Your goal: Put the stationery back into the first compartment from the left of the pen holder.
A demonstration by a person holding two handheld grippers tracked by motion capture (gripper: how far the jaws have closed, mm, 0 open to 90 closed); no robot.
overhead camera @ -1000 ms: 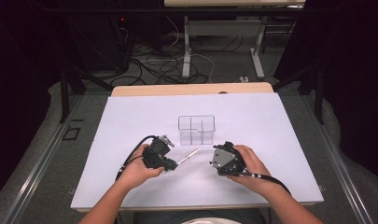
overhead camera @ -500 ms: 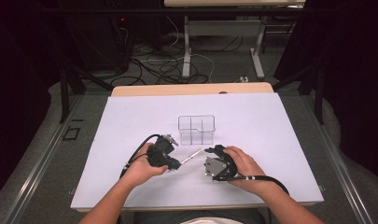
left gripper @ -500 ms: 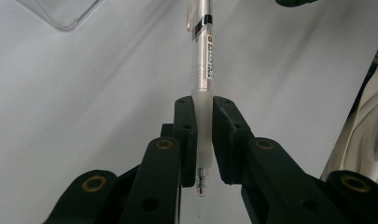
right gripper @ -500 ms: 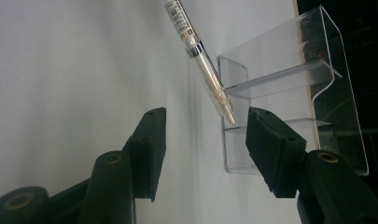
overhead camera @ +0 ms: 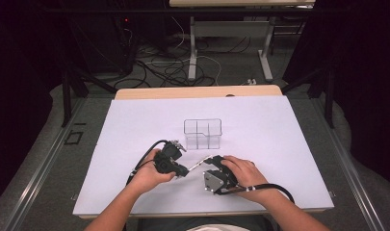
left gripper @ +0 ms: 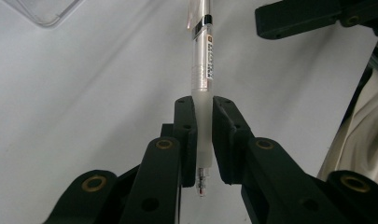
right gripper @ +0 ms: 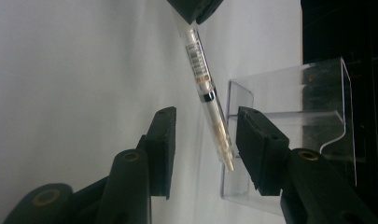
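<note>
Pen handover in mid-air, just in front of the clear organiser.

The left tongs (left gripper: 199, 135) are clamped on the frosted grip end of the pen (left gripper: 201, 70), its tip poking out below the jaws, while the right tongs (right gripper: 203, 140) stand wide apart around the pen's far end, one jaw close beside the barrel but not yet pressing it. The pen (overhead camera: 197, 165) hangs above the white worktop (overhead camera: 279, 144), on the person's side of the clear organiser (overhead camera: 203, 133). The step appears to be a pass to the right tongs; next they likely need to close squarely on the barrel before the left tongs let go.
</note>
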